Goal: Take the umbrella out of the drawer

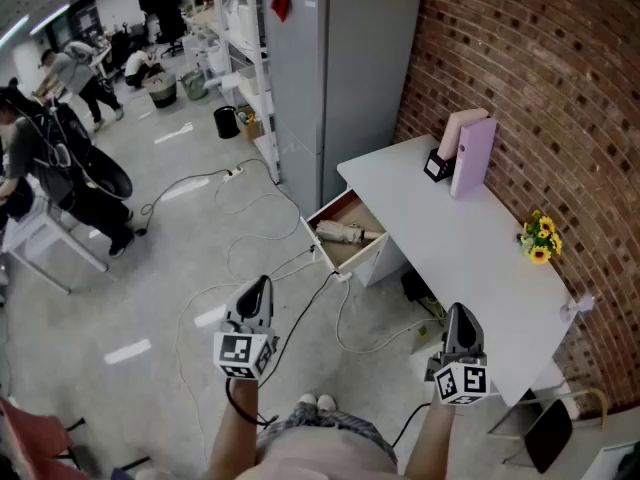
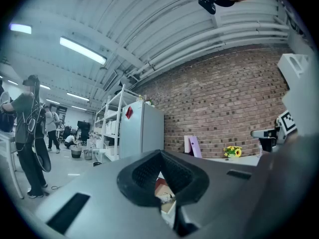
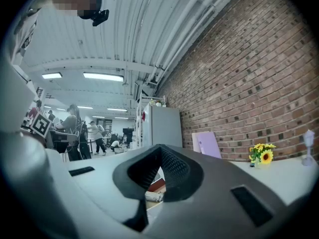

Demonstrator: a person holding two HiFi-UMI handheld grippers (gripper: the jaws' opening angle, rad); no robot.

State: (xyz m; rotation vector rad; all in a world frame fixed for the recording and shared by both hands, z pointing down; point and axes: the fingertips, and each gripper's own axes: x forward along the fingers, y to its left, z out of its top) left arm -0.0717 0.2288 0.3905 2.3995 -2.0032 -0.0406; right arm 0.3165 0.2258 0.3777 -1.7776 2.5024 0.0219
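Ahead of me and below, past both tools, the drawer [image 1: 322, 250] stands pulled out from the end of the white desk [image 1: 470, 258], and the umbrella [image 1: 348, 233] lies inside it on the drawer floor, folded and pale. Its long axis runs roughly left to right across the head view, which I read as from the drawer front back toward the desk; I cannot tell which end is the handle. The left gripper [image 1: 264, 282] and the right gripper [image 1: 456, 310] are both held level and well apart from the drawer, pointing toward it. Each gripper view shows the drawer and a bit of the umbrella through the notch above its own jaws. Both pairs of jaws are pressed together at the tips with nothing between them, so neither tool is ready to take anything yet. The left gripper looks the nearer of the two, with open floor between it and the drawer front. The right one sits off by the desk's near edge and would have to swing across the desk corner to get there. My judgement is that the left should go in, jaws spread first, and come down across the umbrella's length rather than along it.
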